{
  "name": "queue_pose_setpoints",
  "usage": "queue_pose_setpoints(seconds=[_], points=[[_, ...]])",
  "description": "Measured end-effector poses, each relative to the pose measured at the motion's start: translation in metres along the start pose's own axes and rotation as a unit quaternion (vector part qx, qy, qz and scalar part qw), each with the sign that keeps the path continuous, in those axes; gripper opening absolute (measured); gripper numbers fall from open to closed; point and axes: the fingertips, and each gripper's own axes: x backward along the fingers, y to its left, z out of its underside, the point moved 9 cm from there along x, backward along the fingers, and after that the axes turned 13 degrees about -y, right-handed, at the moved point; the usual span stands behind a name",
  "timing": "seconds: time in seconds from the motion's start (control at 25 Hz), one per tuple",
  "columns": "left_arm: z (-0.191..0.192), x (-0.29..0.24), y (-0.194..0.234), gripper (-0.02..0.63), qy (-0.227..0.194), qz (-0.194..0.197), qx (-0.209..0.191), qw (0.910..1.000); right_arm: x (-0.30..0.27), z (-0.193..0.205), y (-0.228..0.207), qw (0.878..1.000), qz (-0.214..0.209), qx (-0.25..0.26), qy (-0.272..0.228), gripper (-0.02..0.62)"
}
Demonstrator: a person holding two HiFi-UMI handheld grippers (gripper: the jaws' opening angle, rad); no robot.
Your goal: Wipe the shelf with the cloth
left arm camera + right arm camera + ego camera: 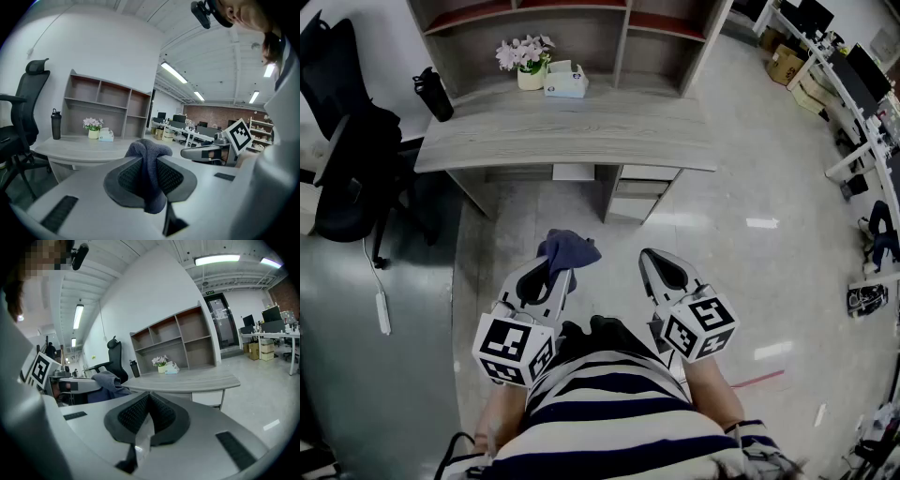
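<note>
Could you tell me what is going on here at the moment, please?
A person in a striped shirt stands back from the desk with a gripper in each hand. The left gripper has its jaws shut on a dark blue cloth, which bunches out past them. The right gripper has its jaws together and holds none of the cloth. Neither gripper is near the shelf unit on the desk, so no wiping is under way.

Blue cloth (pixel 567 249) (grey wood-grain desk (pixel 572 131)).

cloth (pixel 567 248): soft napped fabric | shelf (pixel 572 36): matt grey woodgrain | floor (pixel 759 272): glossy
</note>
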Motion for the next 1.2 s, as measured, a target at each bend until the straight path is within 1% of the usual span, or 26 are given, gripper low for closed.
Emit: queue_pose_setpoints(seconds=[0.16, 0.4, 0.56, 0.72, 0.96, 1.2], points=[[0.001, -0.013, -0.010, 0.063, -0.001, -0.003, -0.001, 1.0000, 0.003, -0.003, -0.016, 1.000, -0.005, -0.008, -0.005, 0.026], [0.005, -0.032, -0.026, 0.063, 0.016, -0.013, -0.004, 0.9998, 0.007, -0.004, -0.038, 1.000, -0.014, -0.007, -0.003, 0.026], [0.008, -0.041, -0.038, 0.063, 0.017, -0.025, 0.004, 0.9995, 0.009, -0.005, -0.056, 1.000, -0.024, -0.006, 0.000, 0.026], [0.010, -0.049, -0.046, 0.063, 0.020, -0.037, 0.001, 0.9991, 0.008, -0.007, -0.070, 0.999, -0.032, -0.005, 0.001, 0.026], [0.009, -0.059, -0.047, 0.063, 0.029, -0.049, -0.002, 0.9984, 0.006, -0.010, -0.080, 0.999, -0.040, -0.005, 0.000, 0.026], [0.005, -0.078, -0.045, 0.063, 0.029, -0.049, -0.008, 0.9984, 0.003, -0.010, -0.098, 0.999, -0.028, -0.017, 0.001, 0.026]])
